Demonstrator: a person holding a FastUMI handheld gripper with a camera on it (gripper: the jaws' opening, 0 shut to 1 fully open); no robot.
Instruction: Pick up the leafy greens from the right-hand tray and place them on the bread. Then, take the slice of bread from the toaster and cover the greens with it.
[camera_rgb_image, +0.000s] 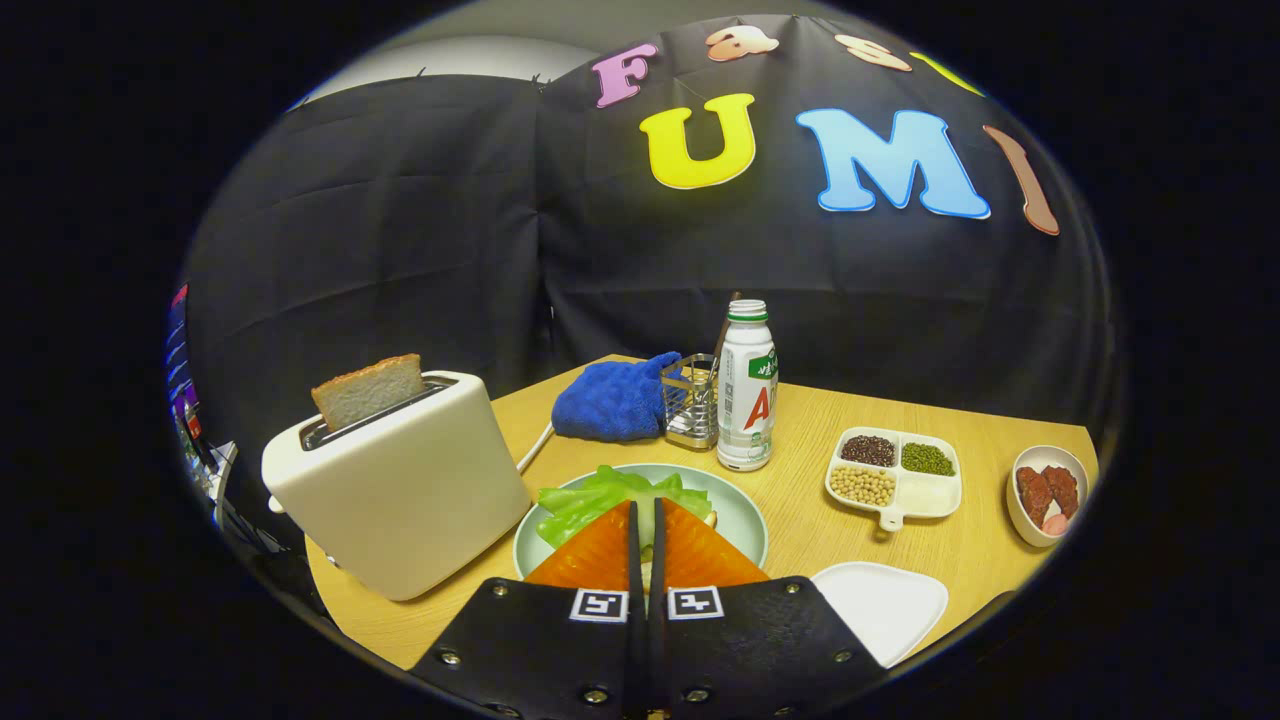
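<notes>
Greens (600, 495) on plate (745, 520); gripper (647, 515) fingers seemingly closed above.

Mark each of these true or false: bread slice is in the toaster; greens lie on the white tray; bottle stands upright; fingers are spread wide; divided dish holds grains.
1. A bread slice sticks up from the toaster. True.
2. The greens lie on the white tray. False: they lie on the green plate, just ahead of the fingers.
3. The bottle stands upright. True.
4. The gripper has its fingers spread wide. False: they are nearly together, with a thin gap.
5. The divided dish holds grains. True; one compartment is bare.
</notes>
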